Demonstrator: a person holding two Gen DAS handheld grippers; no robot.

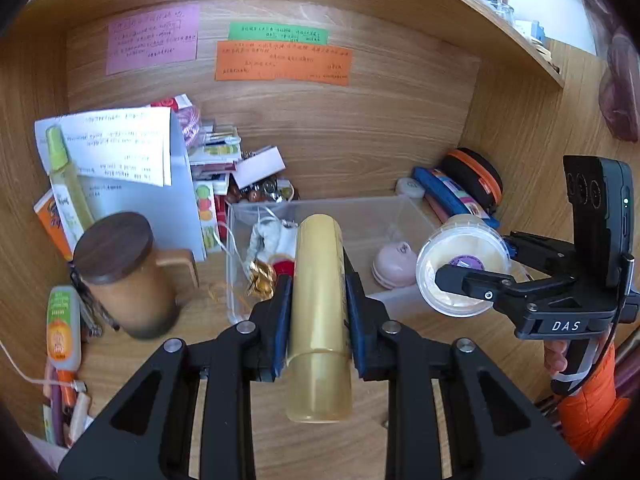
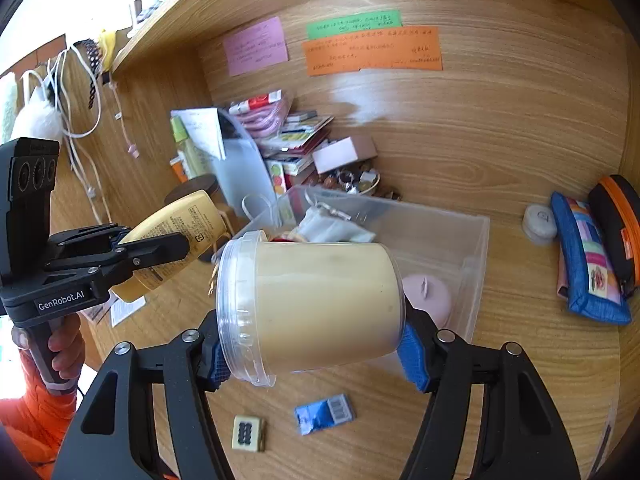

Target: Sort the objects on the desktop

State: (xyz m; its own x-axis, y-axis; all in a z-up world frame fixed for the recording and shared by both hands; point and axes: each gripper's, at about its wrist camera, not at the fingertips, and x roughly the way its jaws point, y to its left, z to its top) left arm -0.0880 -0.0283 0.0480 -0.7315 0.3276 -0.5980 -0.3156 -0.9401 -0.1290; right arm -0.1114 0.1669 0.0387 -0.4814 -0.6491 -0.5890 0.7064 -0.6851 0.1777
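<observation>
My left gripper (image 1: 318, 292) is shut on a gold-yellow tube bottle (image 1: 318, 320), held lengthwise above the desk in front of a clear plastic bin (image 1: 416, 216). It also shows in the right wrist view (image 2: 176, 240). My right gripper (image 2: 312, 344) is shut on a clear plastic jar of cream-coloured contents (image 2: 316, 304), held on its side above the bin's (image 2: 472, 248) near edge. The jar also shows in the left wrist view (image 1: 460, 268). The bin holds a pink macaron-shaped case (image 1: 394, 266), a white pouch (image 1: 272, 236) and gold foil pieces (image 1: 260, 280).
A brown mug with a dark lid (image 1: 124, 276), papers (image 1: 120, 148) and small boxes crowd the back left. A blue pencil case (image 2: 588, 264) and an orange-trimmed black case (image 2: 616, 220) lie right. A blue wrapper (image 2: 324, 414) and a small tile (image 2: 248, 432) lie on the desk.
</observation>
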